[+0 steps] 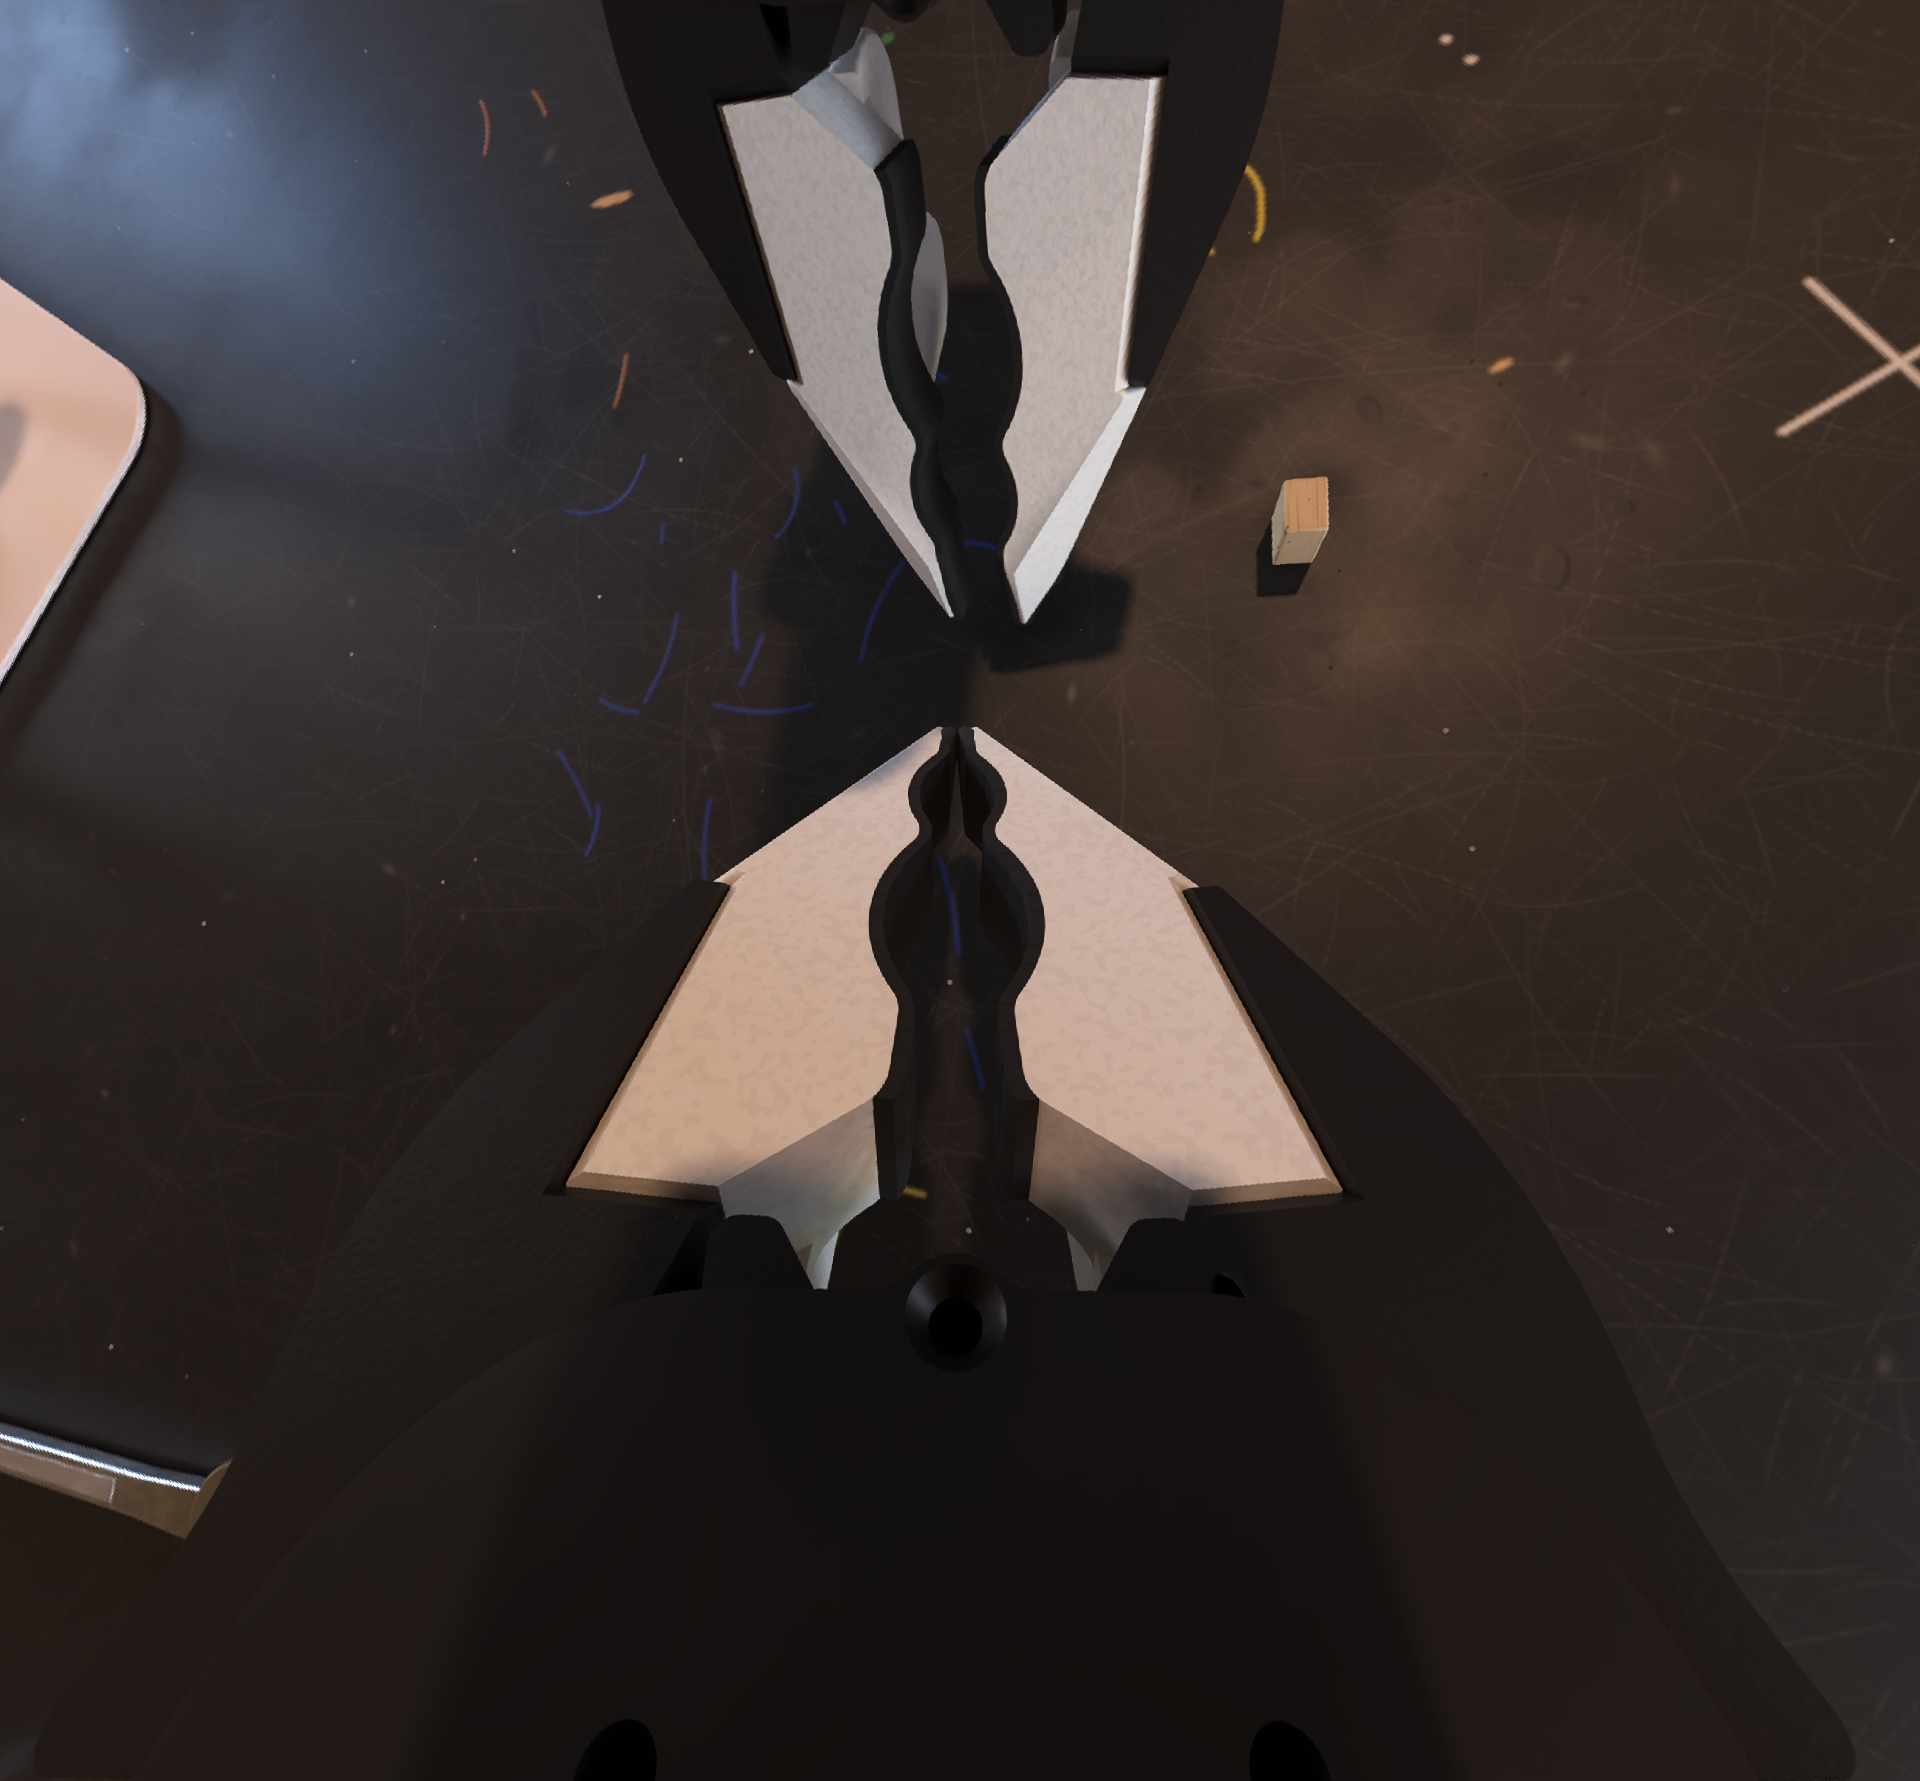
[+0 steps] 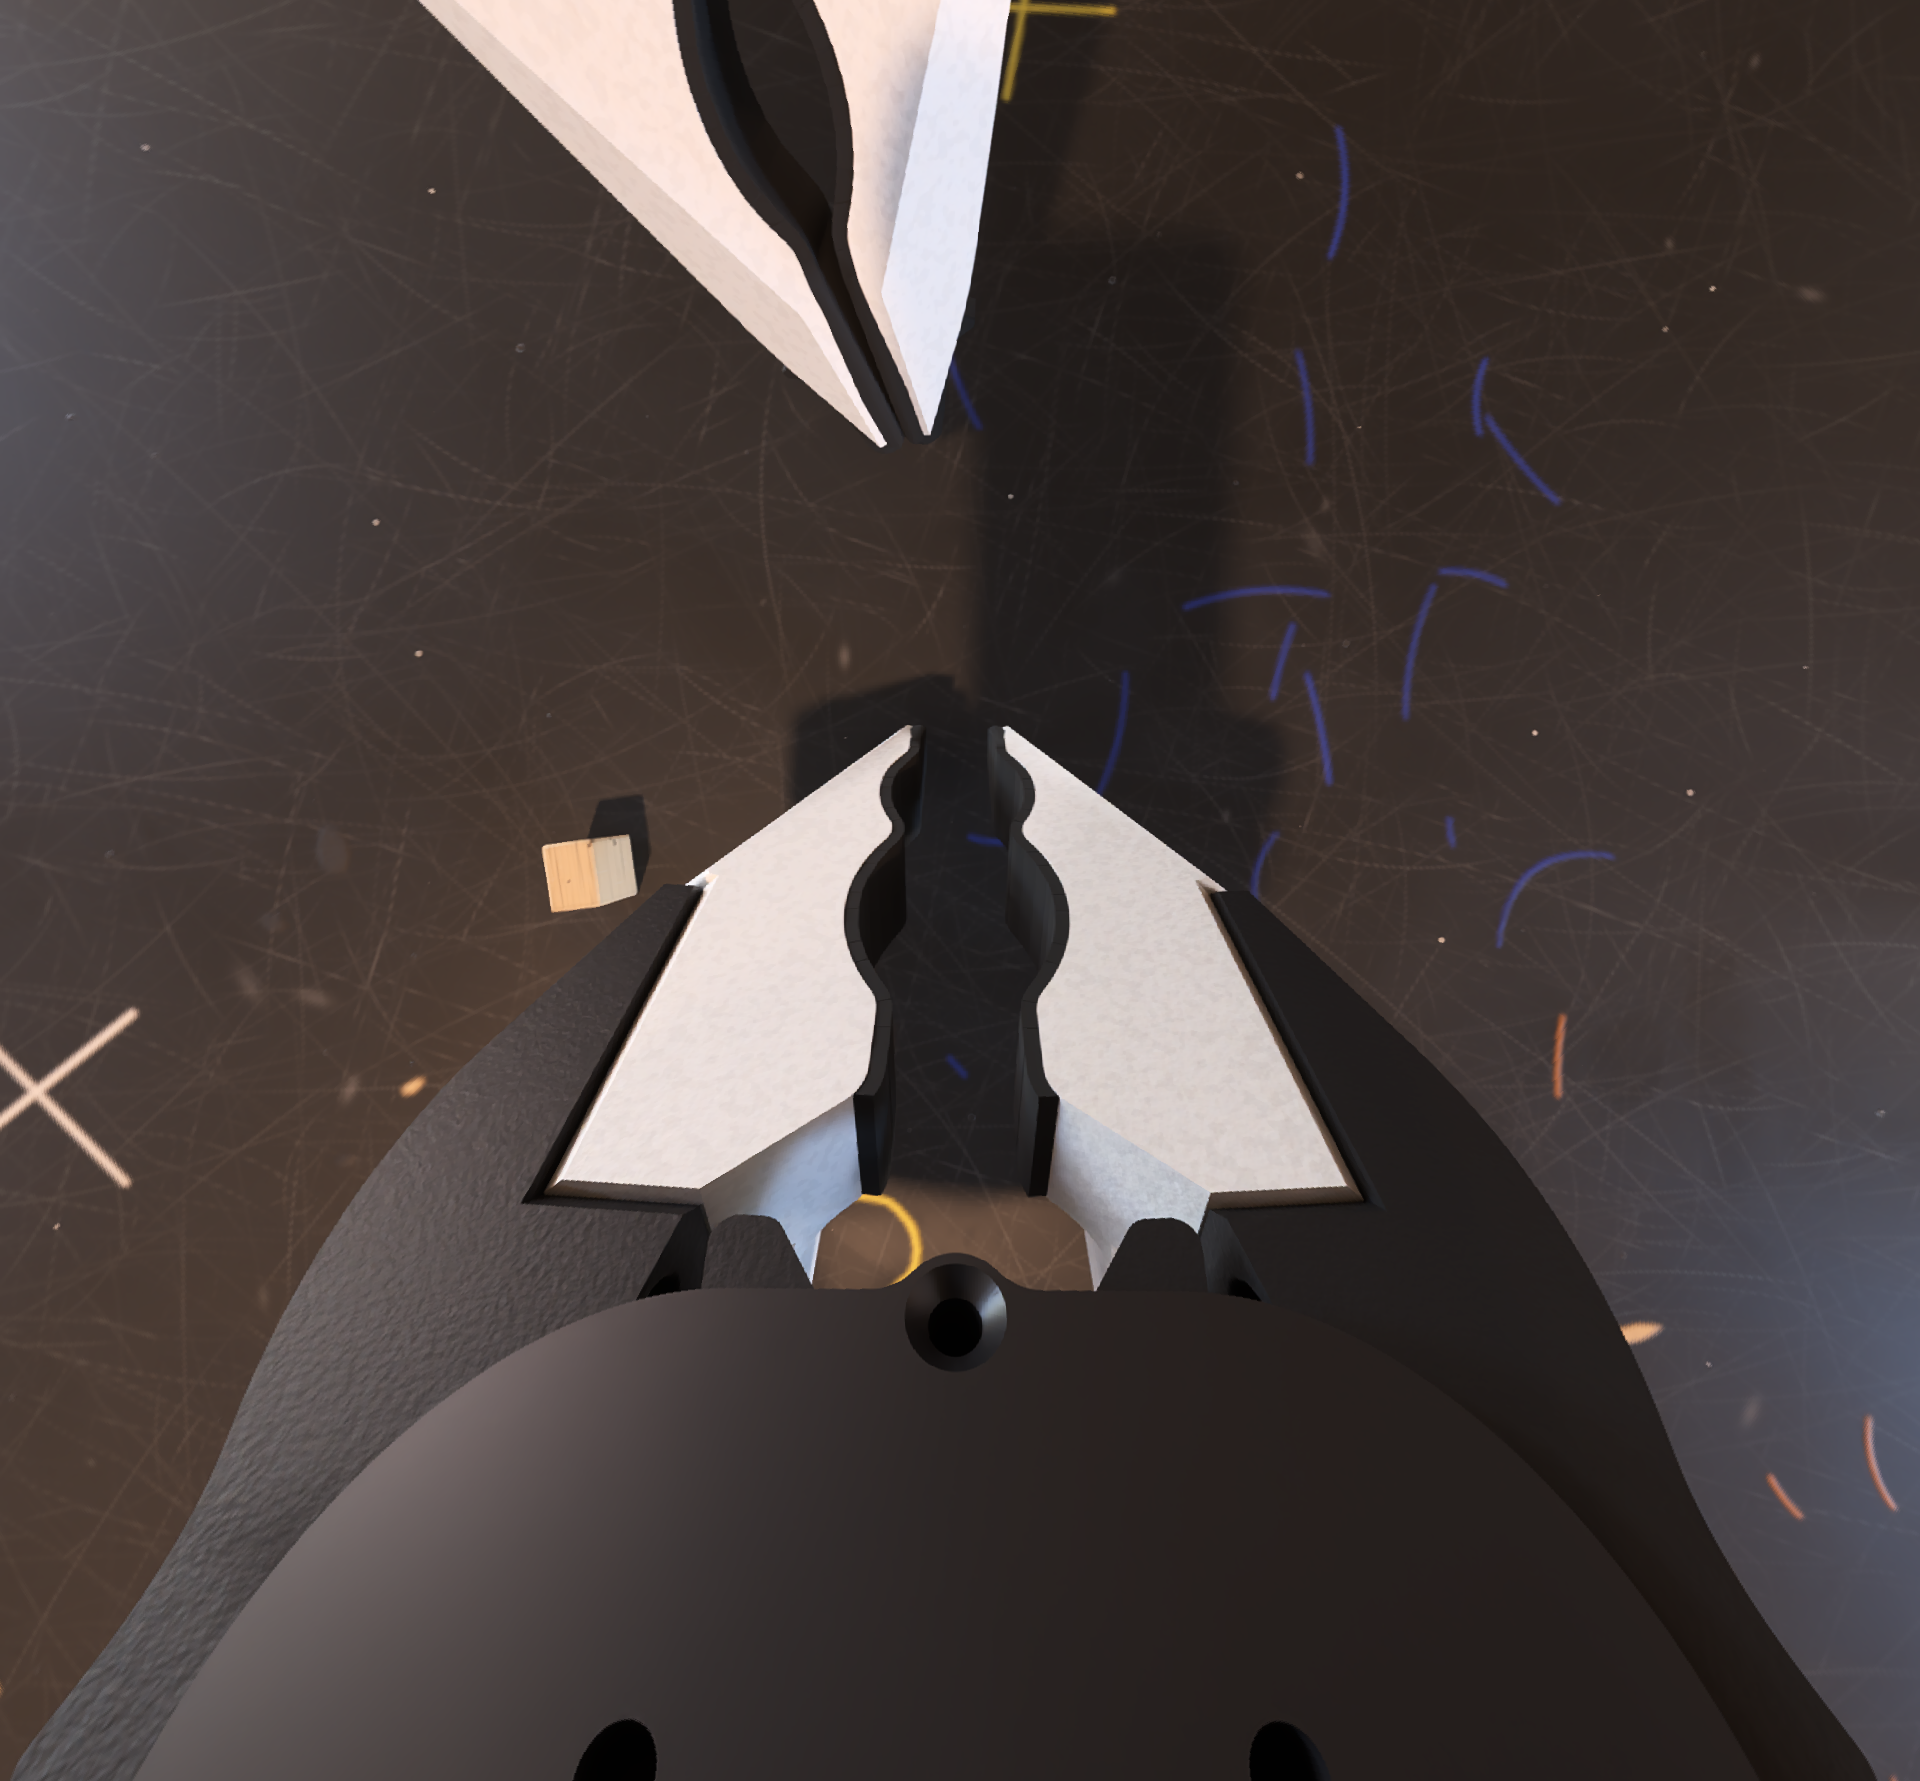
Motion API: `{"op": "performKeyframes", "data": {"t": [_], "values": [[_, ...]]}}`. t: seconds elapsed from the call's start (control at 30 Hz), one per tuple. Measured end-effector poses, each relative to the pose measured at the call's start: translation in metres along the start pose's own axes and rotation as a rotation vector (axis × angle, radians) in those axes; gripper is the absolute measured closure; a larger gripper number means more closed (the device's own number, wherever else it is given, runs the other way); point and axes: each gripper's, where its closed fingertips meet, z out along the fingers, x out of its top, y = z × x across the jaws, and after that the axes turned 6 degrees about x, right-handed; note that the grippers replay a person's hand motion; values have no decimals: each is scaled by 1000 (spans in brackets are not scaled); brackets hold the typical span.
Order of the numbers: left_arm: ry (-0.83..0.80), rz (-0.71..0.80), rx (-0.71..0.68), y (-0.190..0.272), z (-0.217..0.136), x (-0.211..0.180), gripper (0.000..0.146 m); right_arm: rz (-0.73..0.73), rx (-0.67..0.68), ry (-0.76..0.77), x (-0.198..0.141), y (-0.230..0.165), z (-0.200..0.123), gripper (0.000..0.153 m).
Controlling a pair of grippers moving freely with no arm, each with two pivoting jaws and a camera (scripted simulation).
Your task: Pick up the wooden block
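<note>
The wooden block (image 1: 1299, 521) is a small pale cuboid lying on the dark scratched table (image 1: 1558, 900). It lies free, to the right of both grippers in the left wrist view. In the right wrist view the block (image 2: 589, 874) sits just left of my right gripper's left finger, not touching it. My left gripper (image 1: 958, 732) is shut and empty, tips together. My right gripper (image 2: 958, 729) is empty, with a narrow gap between its tips. The two grippers point at each other tip to tip, a short way apart above the table.
A pale rounded board (image 1: 52, 484) lies at the left edge, and a metal-edged object (image 1: 104, 1482) lies at the lower left. A white X mark (image 2: 62, 1097) is painted on the table beyond the block. A yellow cross mark (image 2: 1023, 12) lies behind the left gripper.
</note>
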Motion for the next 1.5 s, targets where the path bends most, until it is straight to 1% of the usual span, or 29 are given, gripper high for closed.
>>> {"op": "performKeyframes", "data": {"t": [0.1, 0.33, 0.5, 0.57, 0.7, 0.8, 0.87, 0.93, 0.97, 1.03, 1.17, 1.2, 1.37, 1.5], "values": [[-2, -4, 1, -1, 0, -1, 146, 11, -21, -9, 0, 2, 1, 153], [5, -1, 0, 0, -2, 0, 146, 53, -2, 16, 1, 2, -4, 153], [26, -3, -23, 10, -2, 10, 146, 99, 1, 73, 1, 3, -29, 153], [46, -12, -57, 22, 2, 18, 142, 107, -18, 78, -4, 3, -41, 153], [50, 59, -100, 49, 12, 28, 138, 133, -45, 89, -18, -4, -62, 153], [26, 77, -112, 66, 25, 29, 134, 146, -63, 98, -28, -12, -73, 153], [-1, 49, -138, 76, 32, 27, 131, 152, -74, 102, -34, -17, -79, 153], [-31, 25, -121, 79, 39, 26, 125, 155, -87, 104, -39, -21, -84, 153], [-42, 20, -113, 81, 41, 25, 124, 156, -94, 106, -41, -22, -87, 153], [-58, -5, -108, 82, 44, 25, 125, 159, -106, 113, -44, -24, -93, 153], [-67, -31, -83, 81, 47, 26, 137, 164, -119, 128, -49, -27, -100, 153], [-68, -40, -76, 81, 48, 27, 138, 164, -122, 130, -50, -28, -101, 153], [-65, -48, -70, 81, 48, 28, 138, 161, -135, 136, -54, -31, -108, 153], [-56, -51, -64, 79, 46, 30, 138, 168, -153, 150, -58, -33, -120, 153]]}}
